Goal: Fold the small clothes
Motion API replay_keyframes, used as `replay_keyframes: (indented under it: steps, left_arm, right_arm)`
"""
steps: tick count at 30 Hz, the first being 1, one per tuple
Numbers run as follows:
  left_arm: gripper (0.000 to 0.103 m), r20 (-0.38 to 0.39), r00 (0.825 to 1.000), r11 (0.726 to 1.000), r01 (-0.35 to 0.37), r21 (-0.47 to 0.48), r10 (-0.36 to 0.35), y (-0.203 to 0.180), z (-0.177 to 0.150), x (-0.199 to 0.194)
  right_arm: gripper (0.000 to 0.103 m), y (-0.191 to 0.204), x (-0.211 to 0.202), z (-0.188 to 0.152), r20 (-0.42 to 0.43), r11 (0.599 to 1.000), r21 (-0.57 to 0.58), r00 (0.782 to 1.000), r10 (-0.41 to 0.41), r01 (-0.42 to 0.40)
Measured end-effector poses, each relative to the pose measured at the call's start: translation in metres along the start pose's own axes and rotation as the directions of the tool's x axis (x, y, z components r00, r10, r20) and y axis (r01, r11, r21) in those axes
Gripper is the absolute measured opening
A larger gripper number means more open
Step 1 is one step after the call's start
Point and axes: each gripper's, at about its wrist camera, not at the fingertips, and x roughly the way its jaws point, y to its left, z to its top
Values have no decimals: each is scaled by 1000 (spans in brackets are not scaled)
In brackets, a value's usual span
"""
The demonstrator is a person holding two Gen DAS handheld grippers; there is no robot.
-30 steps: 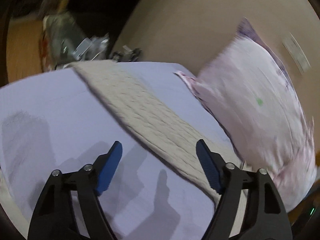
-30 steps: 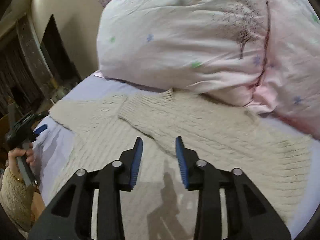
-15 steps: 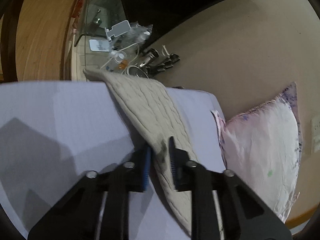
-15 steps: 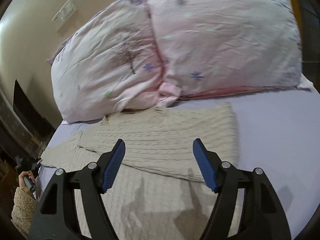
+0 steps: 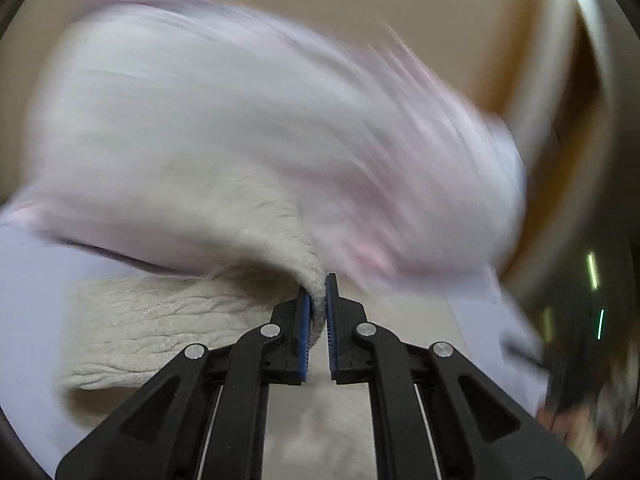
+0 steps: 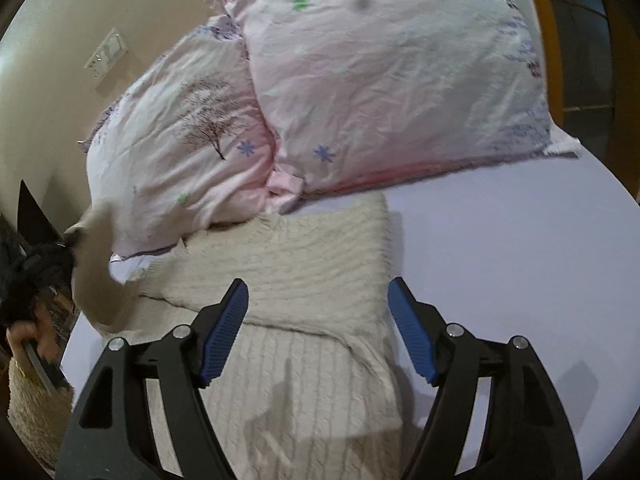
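Observation:
A cream cable-knit sweater (image 6: 304, 320) lies on the lavender bed sheet (image 6: 500, 260), one sleeve folded across its body. My left gripper (image 5: 318, 292) is shut on the sweater's other sleeve (image 5: 256, 216) and holds it lifted; the view is blurred by motion. In the right wrist view that lifted sleeve (image 6: 94, 272) hangs at the far left by the left gripper. My right gripper (image 6: 318, 296) is open and empty, hovering just above the folded sweater.
Two pink patterned pillows (image 6: 360, 92) lie against the beige wall (image 6: 60, 40) right behind the sweater. A wall switch plate (image 6: 106, 52) is at upper left. The bed's edge curves away on the right (image 6: 600, 220). The person's hand (image 6: 28, 336) shows at lower left.
My left gripper has closed on the sleeve and swung it up toward the pillows. My right gripper has opened wide and shifted over the sweater's right half.

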Motion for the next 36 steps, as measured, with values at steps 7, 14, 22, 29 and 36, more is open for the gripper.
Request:
replay_keyframes:
  steps: [7,14,22,29,36]
  left_arm:
    - [7,-210,977,990,72,120,-45,-32,-58,3]
    - [50,-93,994,997,-59,-42,55,50,-122,-149]
    - [50,-134,991,938,-21,-345,-28,101,-249,-197]
    - [55,-90,976,893,142,-426,-198,87,-277,-158]
    - [8,-24,960,858,236,-457,-278,80,-272,-154]
  right_arm:
    - [78,-36,-59,-35,-38,990,49,990,134,-132]
    - [79,-64,-127,-123,-154,944,127,934,323,-305]
    - [69,-78,-95,-196,-282,846,364,820,499,-390]
    - [10,-52,-66,-210,-260,753,381,720,644,-536]
    - [7,-26,-91,-164,-141,723,239,714,686,-648]
